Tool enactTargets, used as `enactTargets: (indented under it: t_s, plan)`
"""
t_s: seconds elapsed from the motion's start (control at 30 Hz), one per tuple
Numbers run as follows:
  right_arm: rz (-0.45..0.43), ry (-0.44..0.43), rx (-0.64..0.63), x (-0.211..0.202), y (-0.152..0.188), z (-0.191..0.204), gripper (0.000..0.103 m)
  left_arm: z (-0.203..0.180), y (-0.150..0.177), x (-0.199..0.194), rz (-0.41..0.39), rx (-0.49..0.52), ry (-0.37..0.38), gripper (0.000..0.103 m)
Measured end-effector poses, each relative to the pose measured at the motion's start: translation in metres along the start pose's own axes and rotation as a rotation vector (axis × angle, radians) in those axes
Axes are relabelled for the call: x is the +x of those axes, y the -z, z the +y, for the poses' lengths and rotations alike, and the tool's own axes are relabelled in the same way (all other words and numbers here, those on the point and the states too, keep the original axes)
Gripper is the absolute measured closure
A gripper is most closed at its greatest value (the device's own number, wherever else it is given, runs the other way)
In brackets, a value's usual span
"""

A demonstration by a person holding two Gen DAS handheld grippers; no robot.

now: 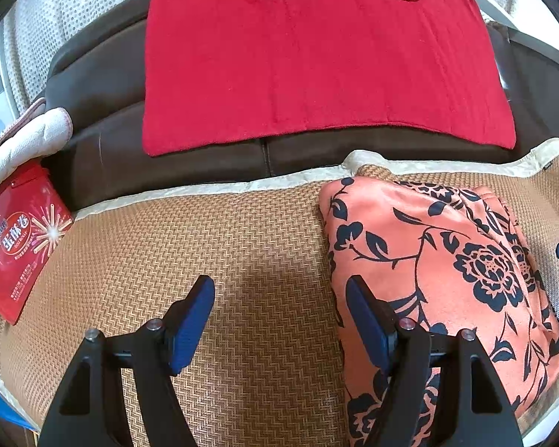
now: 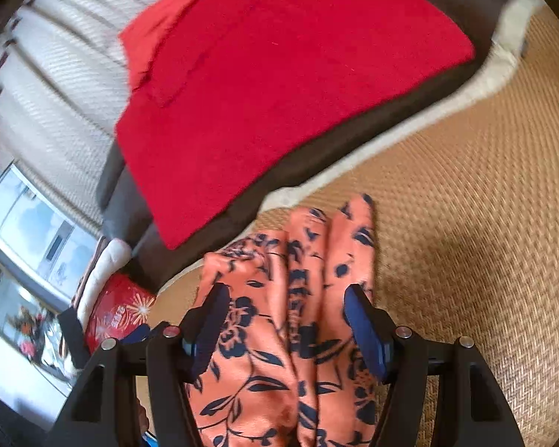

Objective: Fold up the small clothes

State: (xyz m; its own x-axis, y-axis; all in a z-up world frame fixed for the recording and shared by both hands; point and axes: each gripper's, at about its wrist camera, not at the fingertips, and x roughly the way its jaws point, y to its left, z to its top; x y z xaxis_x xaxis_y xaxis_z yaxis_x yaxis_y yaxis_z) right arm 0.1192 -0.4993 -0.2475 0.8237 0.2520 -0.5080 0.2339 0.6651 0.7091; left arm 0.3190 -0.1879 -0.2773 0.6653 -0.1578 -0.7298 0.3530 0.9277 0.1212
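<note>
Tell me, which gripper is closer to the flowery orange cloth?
The right. The right gripper hangs right over the orange cloth, jaws open with the fabric between them. The left gripper hovers over bare mat beside it, jaws open.

My folded garment lies on the woven mat, right; snack box far left; towel beyond on the sofa.

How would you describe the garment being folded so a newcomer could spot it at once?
Start at the big woven straw mat with the pale border, in front of the dark brown sofa. The garment lies folded on the mat, towards the right in the left wrist view. It is salmon-orange with black flowers and leafy vines, unlike the plain red cloth on the sofa.
</note>
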Motion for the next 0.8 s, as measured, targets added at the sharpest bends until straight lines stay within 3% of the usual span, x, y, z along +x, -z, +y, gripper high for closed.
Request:
enactTargets:
  t_s: [0.17, 0.8]
  plan:
    - [0.059, 0.065, 0.04, 0.014, 0.0, -0.01, 0.035, -0.003, 0.0, 0.001, 0.003, 0.008, 0.002, 0.029]
    - [0.107, 0.116, 0.092, 0.011, 0.005, -0.044, 0.035, -0.012, -0.001, 0.003, 0.002, 0.016, 0.02, 0.029]
